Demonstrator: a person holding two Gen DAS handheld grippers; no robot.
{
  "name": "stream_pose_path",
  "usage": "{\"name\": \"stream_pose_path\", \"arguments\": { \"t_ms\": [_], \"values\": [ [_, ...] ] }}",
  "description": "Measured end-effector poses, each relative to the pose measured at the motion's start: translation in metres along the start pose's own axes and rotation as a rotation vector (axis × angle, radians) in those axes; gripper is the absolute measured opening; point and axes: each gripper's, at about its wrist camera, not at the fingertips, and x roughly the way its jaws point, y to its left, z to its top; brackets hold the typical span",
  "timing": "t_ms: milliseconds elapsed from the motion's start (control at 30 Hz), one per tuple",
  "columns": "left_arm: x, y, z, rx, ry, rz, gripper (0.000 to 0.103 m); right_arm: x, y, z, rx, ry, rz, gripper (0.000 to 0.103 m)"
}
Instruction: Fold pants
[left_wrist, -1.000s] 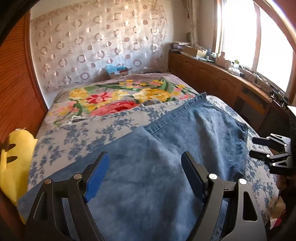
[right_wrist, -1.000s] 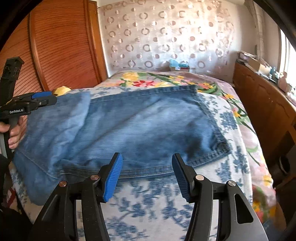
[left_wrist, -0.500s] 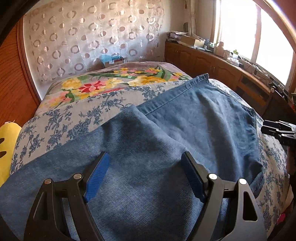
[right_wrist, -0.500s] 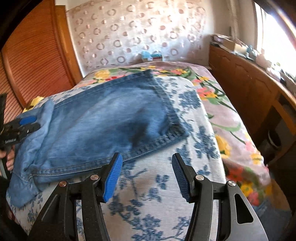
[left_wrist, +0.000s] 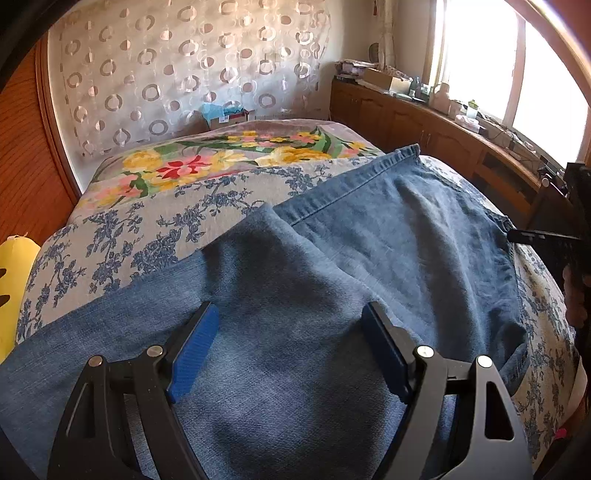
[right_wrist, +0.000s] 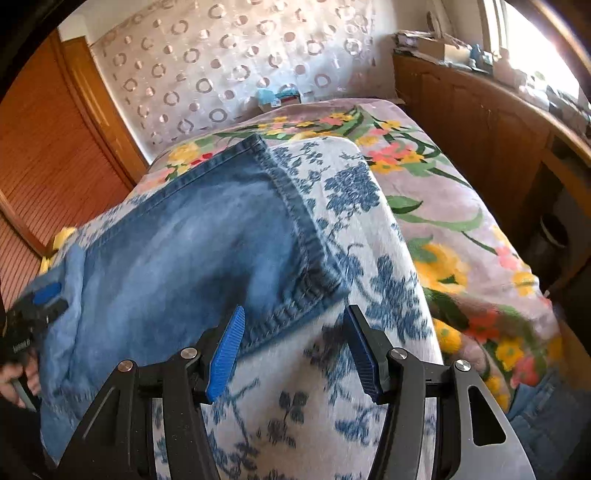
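Swung rightward since a second ago: right gripper (right_wrist: 293, 345), spread and empty, now over the jeans' (right_wrist: 192, 251) hem corner. Left gripper (left_wrist: 288, 347) spread wide above denim. Jeans flat on floral bedspread (right_wrist: 369, 280), partly folded; further folds probably left.

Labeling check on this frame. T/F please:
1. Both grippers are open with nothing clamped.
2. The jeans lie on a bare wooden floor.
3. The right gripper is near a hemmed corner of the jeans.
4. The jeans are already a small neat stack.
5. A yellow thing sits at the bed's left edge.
1. True. The left gripper and right gripper both have jaws apart, with no cloth between the pads.
2. False. The jeans lie on a bed with floral covers.
3. True. The hemmed corner is just ahead of its fingers.
4. False. They are spread wide, with one layer lapped over.
5. True. The yellow thing is there.
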Motion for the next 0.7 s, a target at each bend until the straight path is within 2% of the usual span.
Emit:
{"name": "stream_pose_path", "arguments": {
  "t_ms": [100,167,267,500,700],
  "values": [
    [0.001,0.000,0.000,0.001,0.005,0.004,0.080,0.003,0.006,0.005,-0.001,0.000,-0.016,0.047],
    [0.002,0.000,0.000,0.003,0.006,0.007,0.080,0.007,0.010,0.009,-0.004,0.008,-0.019,0.026],
    [0.002,0.001,0.000,0.002,0.008,0.008,0.080,0.013,0.014,0.012,-0.011,0.008,-0.005,0.013],
    [-0.004,-0.001,0.002,0.005,0.001,0.022,0.080,-0.006,0.032,0.023,-0.046,-0.068,0.064,0.011],
    [-0.024,0.003,0.007,-0.030,-0.024,0.019,0.080,-0.025,0.069,0.027,-0.139,-0.120,0.135,0.010]
  ]
}}
